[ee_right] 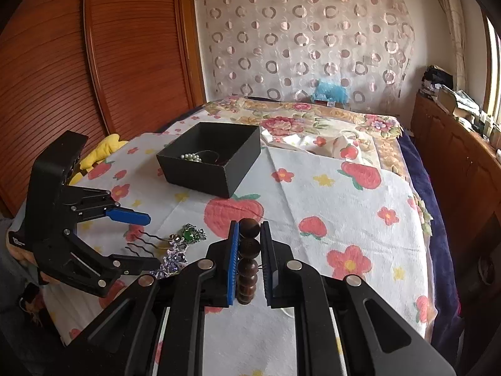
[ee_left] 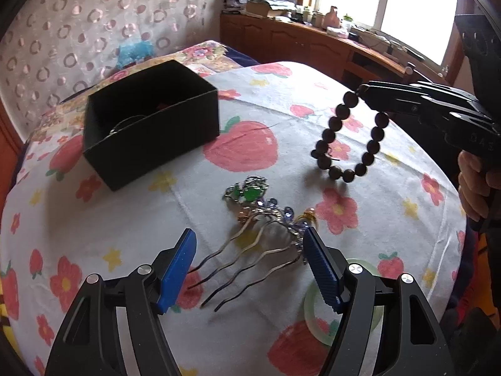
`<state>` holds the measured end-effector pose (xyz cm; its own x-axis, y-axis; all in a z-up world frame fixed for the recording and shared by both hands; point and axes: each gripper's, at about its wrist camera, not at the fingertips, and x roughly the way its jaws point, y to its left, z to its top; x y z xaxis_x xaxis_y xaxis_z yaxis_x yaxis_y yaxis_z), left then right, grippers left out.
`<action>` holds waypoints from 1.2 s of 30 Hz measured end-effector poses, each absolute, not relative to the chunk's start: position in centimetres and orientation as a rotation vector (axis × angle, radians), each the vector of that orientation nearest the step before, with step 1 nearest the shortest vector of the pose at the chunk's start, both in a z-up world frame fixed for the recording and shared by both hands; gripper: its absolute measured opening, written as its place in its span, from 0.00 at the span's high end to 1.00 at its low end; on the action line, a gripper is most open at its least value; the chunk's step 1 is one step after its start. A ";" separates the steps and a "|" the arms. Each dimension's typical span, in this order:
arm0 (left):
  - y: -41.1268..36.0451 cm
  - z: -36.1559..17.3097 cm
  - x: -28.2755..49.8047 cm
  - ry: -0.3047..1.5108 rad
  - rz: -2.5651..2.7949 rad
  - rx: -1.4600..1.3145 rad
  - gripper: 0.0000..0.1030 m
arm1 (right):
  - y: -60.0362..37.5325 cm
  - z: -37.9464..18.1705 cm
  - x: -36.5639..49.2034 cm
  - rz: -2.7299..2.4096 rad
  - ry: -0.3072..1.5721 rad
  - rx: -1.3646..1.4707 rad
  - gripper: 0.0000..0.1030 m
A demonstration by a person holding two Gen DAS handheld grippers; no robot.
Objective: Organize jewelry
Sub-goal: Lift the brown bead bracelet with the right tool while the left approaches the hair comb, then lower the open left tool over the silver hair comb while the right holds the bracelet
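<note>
The right gripper [ee_right: 249, 235] is pinching the wooden bead bracelet [ee_left: 349, 138] between nearly closed fingers, so the loop is hanging in the air at the right of the left wrist view. To do this step well, I think it should be carrying the bracelet over the open black box [ee_right: 213, 156], upper left of center, and releasing low so the beads are not bouncing out. The left gripper [ee_left: 250, 269] is standing wide open and empty around the jeweled hair comb [ee_left: 256, 219]; a jade bangle [ee_left: 363, 297] is lying at lower right. Everything is resting on a strawberry-print cloth [ee_right: 328, 194] over a bed, with a circle-pattern curtain [ee_right: 297, 40] behind.
</note>
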<state>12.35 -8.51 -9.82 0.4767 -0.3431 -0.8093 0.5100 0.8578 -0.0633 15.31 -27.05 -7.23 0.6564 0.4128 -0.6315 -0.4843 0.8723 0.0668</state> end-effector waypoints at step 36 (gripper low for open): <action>-6.5 -9.6 10.9 0.887 -0.480 0.177 0.61 | -26.7 -8.3 15.4 0.521 0.710 -0.118 0.85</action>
